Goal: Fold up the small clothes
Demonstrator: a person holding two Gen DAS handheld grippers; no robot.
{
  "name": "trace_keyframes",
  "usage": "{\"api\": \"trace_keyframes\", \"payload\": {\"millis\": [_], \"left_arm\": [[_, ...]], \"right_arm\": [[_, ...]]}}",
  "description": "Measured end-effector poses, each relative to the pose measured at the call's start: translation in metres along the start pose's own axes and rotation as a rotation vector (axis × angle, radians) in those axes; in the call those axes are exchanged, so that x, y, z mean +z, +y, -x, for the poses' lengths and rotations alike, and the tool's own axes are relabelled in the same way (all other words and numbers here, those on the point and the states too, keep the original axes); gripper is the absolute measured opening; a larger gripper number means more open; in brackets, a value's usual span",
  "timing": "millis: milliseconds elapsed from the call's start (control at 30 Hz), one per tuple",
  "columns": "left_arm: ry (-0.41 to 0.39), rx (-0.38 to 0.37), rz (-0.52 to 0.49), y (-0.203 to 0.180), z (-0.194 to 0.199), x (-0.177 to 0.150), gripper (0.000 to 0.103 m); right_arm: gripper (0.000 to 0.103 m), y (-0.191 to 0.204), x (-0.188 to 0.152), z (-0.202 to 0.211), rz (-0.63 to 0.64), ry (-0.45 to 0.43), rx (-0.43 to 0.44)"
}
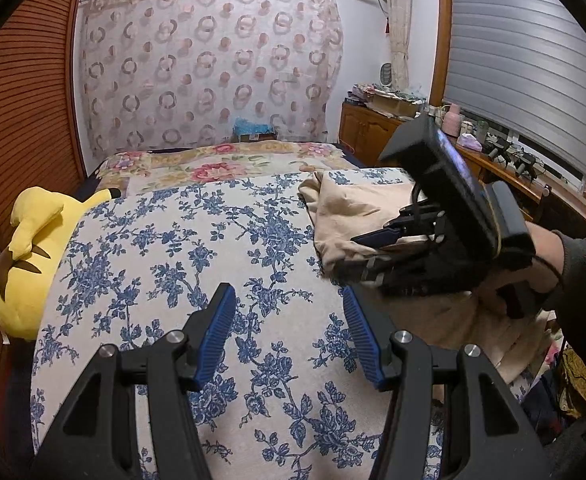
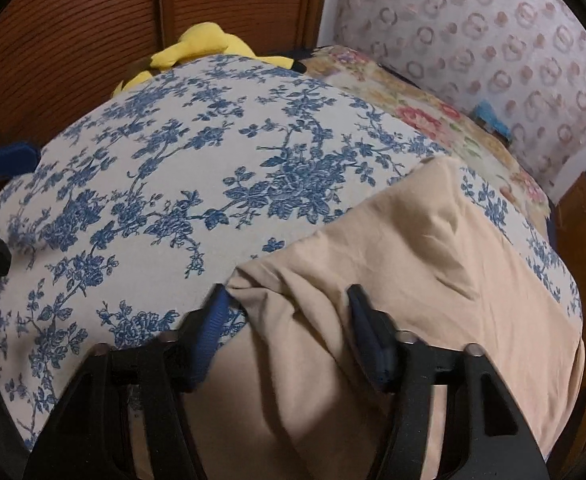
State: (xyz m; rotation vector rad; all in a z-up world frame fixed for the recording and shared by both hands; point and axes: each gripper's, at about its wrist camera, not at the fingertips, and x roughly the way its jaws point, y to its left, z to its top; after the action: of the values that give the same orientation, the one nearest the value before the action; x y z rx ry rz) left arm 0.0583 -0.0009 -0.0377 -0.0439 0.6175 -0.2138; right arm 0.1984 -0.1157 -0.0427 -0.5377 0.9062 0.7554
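Note:
A beige garment [image 2: 425, 264] lies rumpled on the right side of the bed's blue-flowered cover [image 2: 197, 168]; it also shows in the left wrist view [image 1: 353, 208]. My right gripper [image 2: 289, 300] is open, its fingers wide apart, right above the garment's near left corner. In the left wrist view the right gripper [image 1: 357, 254] reaches in from the right over the cloth. My left gripper [image 1: 289, 300] is open and empty above the bare flowered cover, left of the garment.
A yellow plush toy [image 1: 33, 256] lies at the bed's left edge by the brown slatted wardrobe [image 1: 21, 112]. A floral quilt [image 1: 221, 164] covers the far bed. A cluttered wooden cabinet [image 1: 377, 128] and window sill stand at the right.

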Motion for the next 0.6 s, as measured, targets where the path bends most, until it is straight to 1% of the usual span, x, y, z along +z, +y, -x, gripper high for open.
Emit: {"api": "trace_keyframes", "payload": {"millis": [33, 100, 200, 300, 467, 533, 600], "left_arm": [[0.001, -0.001, 0.001, 0.000, 0.000, 0.000, 0.055], [0.005, -0.002, -0.001, 0.000, -0.002, -0.001, 0.055], [0.011, -0.005, -0.003, -0.001, -0.004, -0.003, 0.055], [0.014, -0.009, -0.004, -0.003, -0.005, -0.004, 0.055], [0.021, -0.018, -0.005, -0.006, -0.008, -0.005, 0.055], [0.026, -0.021, -0.009, -0.008, -0.009, -0.005, 0.055], [0.029, -0.022, -0.015, -0.010, -0.010, -0.006, 0.055]], "right_arm": [[0.018, -0.006, 0.000, 0.003, -0.021, -0.011, 0.015], [0.011, -0.016, -0.001, 0.012, -0.056, -0.045, 0.047], [0.009, -0.034, -0.001, 0.035, -0.104, -0.115, 0.053], [0.009, -0.056, 0.002, 0.058, -0.145, -0.174, 0.015], [0.009, -0.095, -0.001, 0.082, -0.237, -0.221, 0.027], [0.008, -0.097, -0.002, 0.086, -0.236, -0.234, 0.031], [0.007, -0.096, -0.002, 0.090, -0.227, -0.249, 0.013]]}}
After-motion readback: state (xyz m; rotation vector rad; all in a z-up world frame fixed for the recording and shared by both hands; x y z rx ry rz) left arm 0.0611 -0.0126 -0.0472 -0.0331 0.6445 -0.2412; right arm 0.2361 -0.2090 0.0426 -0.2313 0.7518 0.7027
